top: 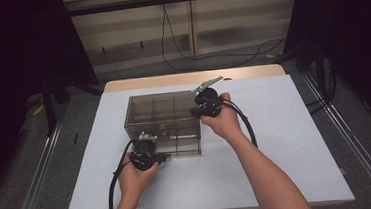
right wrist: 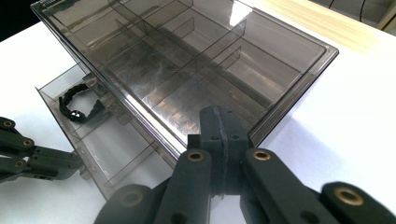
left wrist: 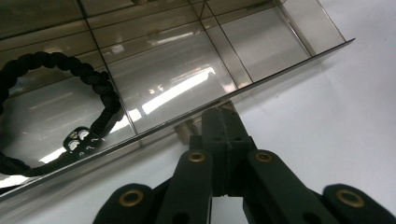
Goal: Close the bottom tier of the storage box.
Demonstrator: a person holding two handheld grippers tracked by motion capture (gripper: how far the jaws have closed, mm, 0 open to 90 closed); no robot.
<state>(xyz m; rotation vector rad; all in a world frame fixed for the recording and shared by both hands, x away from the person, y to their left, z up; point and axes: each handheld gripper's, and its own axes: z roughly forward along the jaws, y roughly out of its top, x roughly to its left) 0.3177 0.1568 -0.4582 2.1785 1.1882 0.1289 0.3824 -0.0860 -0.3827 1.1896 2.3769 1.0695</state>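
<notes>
Both jaws are pressed together: left gripper (top: 158, 158) at the drawer (right wrist: 100, 151) front, right gripper (top: 197, 112) against the box (top: 162, 121) at mid-bench. Rigid, slick, brittle acrylic; pull by the drawer's small front tab.

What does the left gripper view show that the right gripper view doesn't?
Left gripper view alone: the drawer handle right at the shut left gripper, and the clasp on the black braided bracelet, seen close.

Right gripper view alone: the whole smoky plastic organizer box with its top dividers, the wooden table edge, and the right gripper resting shut against the box.

Both: the pulled-out drawer holding the bracelet, on the white table surface.
</notes>
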